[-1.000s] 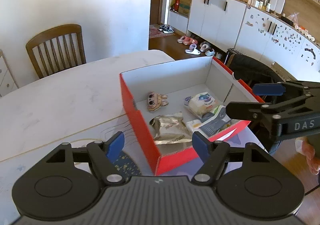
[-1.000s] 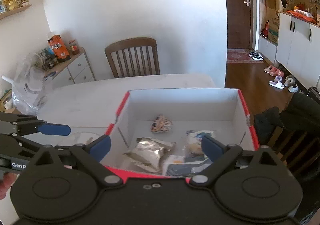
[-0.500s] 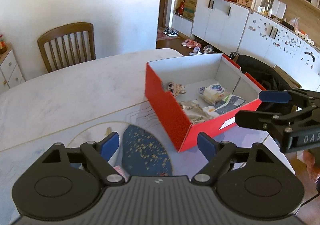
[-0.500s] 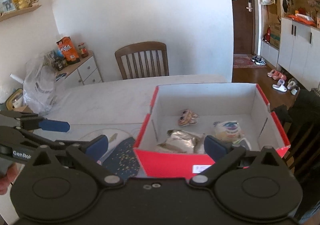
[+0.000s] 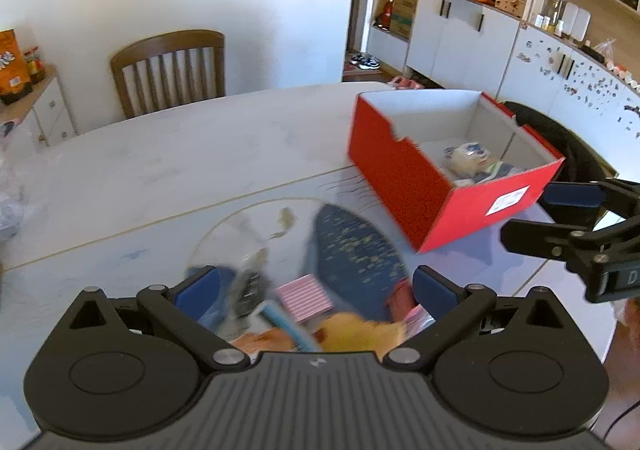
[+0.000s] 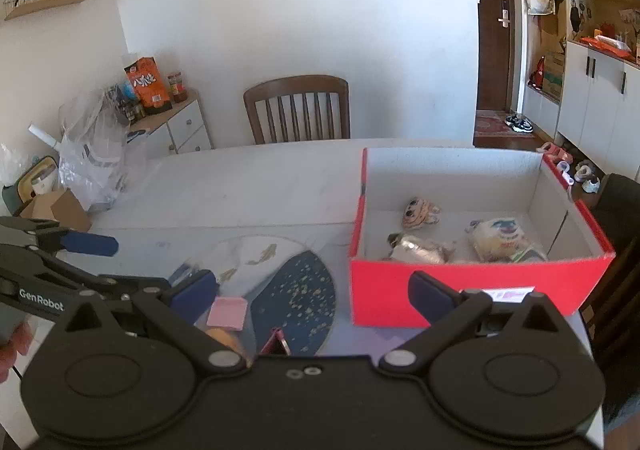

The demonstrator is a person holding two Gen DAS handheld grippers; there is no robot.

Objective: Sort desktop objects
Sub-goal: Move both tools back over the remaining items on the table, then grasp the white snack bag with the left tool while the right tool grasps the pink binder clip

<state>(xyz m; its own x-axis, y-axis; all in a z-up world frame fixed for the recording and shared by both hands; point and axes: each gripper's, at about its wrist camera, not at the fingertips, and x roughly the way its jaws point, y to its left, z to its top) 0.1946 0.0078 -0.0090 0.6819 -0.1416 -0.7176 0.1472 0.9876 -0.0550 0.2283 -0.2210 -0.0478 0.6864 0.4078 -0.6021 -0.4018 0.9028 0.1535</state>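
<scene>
Two open hand-held grippers hung over a counter with a red box and a small pile of things.

The left hand-held gripper (image 5: 314, 286) had its fingers spread wide and held nothing; the right hand-held gripper (image 6: 312, 292) was wide and held nothing too. The red box (image 6: 472, 290) sat near the right edge of the counter (image 6: 240, 194), with a little plush toy (image 6: 418, 207) and snack packs (image 6: 502, 240) inside. A pink striped pad (image 5: 306, 296) lay near the front edge, left of the box, with blurry bits beside it.
</scene>
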